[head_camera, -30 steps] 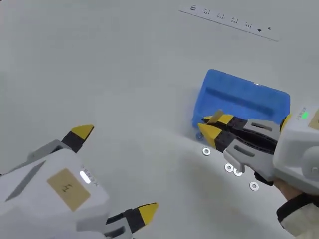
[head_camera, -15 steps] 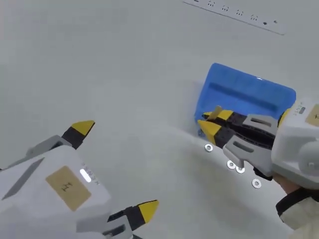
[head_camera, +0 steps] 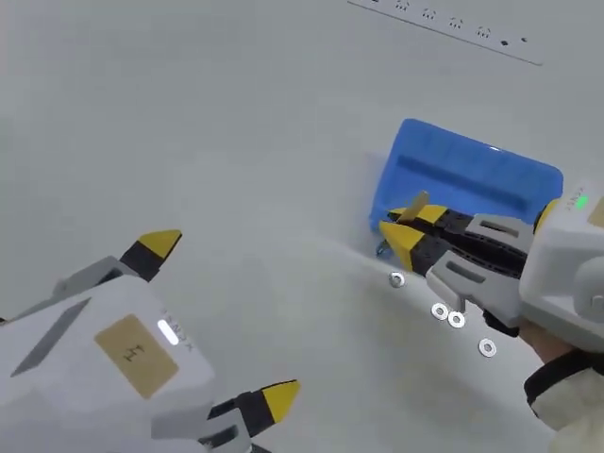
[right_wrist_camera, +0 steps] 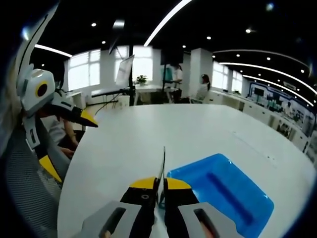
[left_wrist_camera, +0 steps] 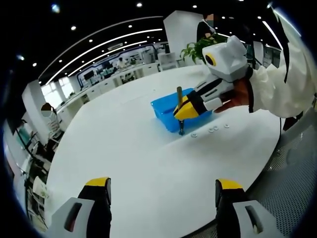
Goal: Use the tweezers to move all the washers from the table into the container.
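Your right gripper [head_camera: 404, 229] is pinching the tweezers [left_wrist_camera: 179, 95] between narrow fingers at the container's [head_camera: 472, 170] 7 o'clock corner. Four washers [head_camera: 396, 279] are lying on the table [head_camera: 236, 142], trailing toward 4 o'clock. None looks delivered. Your left gripper [head_camera: 219, 321] is gaping wide, holding nothing.

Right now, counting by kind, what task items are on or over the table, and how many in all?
Washers lying on the table: 4
Blue container: 1
Tweezers, clamped in the right tool: 1
Total: 6
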